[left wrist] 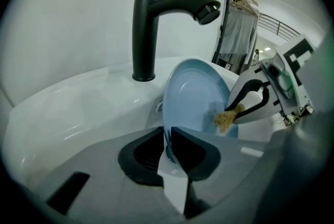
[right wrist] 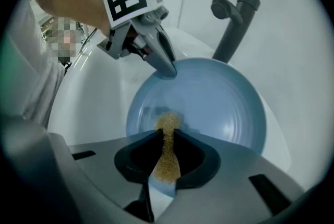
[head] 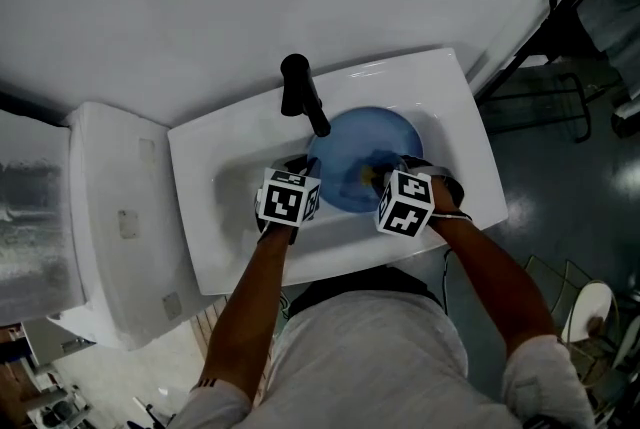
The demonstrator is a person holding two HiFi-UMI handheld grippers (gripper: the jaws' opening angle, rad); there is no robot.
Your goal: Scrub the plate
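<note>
A light blue plate (head: 375, 142) stands tilted in the white sink (head: 455, 97), under the black tap (head: 300, 92). My left gripper (left wrist: 168, 143) is shut on the plate's (left wrist: 193, 100) near rim and holds it up on edge. My right gripper (right wrist: 167, 140) is shut on a tan scrubbing pad (right wrist: 168, 150), whose tip presses on the plate's (right wrist: 219, 108) inner face near its lower left. In the left gripper view the pad (left wrist: 225, 119) touches the plate at its right side. Seen from the head, both grippers sit over the plate's front edge.
The black tap (left wrist: 148, 24) rises just behind the plate, its spout above the rim. A white toilet tank (head: 115, 217) stands left of the sink. To the right lie dark floor and a metal rack (head: 545, 97).
</note>
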